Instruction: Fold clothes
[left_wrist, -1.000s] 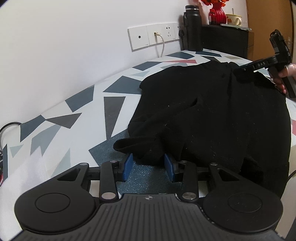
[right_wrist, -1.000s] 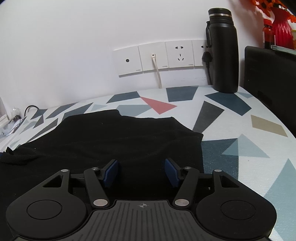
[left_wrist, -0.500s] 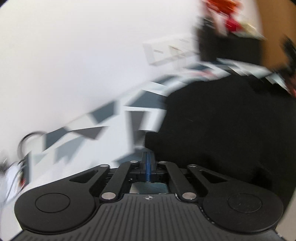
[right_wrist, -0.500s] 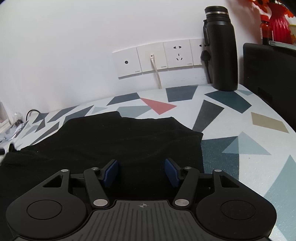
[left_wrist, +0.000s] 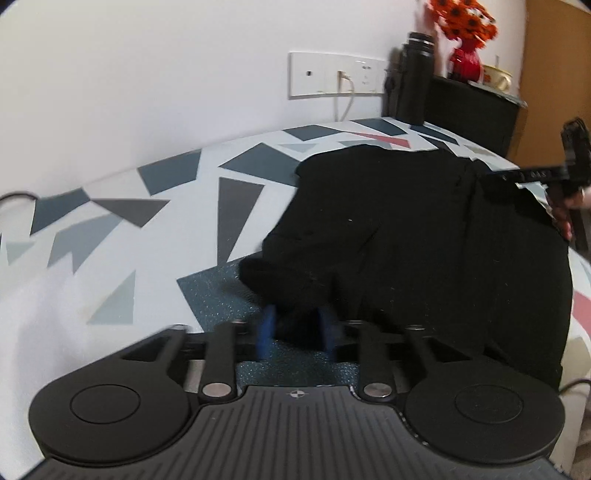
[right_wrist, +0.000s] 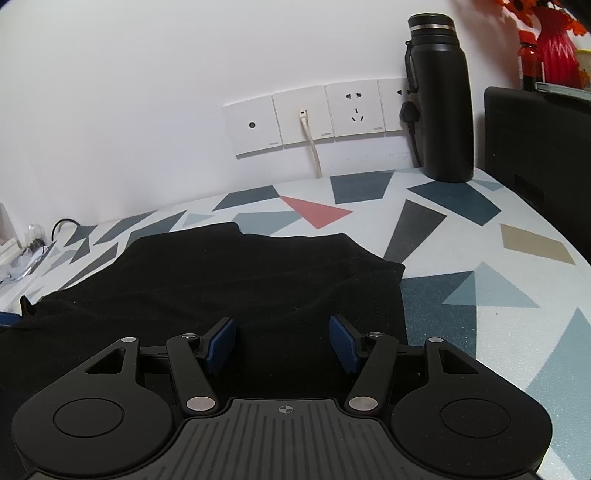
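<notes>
The garment (right_wrist: 207, 280) lies on the table (right_wrist: 480, 258), near-left. The bottle (right_wrist: 441, 99) stands far right against the wall, with the sockets (right_wrist: 314, 118) to its left.

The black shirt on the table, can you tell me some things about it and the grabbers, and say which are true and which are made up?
1. The black garment lies on a table patterned with coloured triangles. True.
2. The right gripper is clamped shut on the cloth. False: its blue pads stand wide apart above the garment, holding nothing.
3. The left gripper has a fold of the garment's edge between its fingers. True.
4. A white bottle lies on its side on the table. False: the bottle is black and stands upright near the wall sockets.
5. A white cable is plugged into one socket. True.
</notes>
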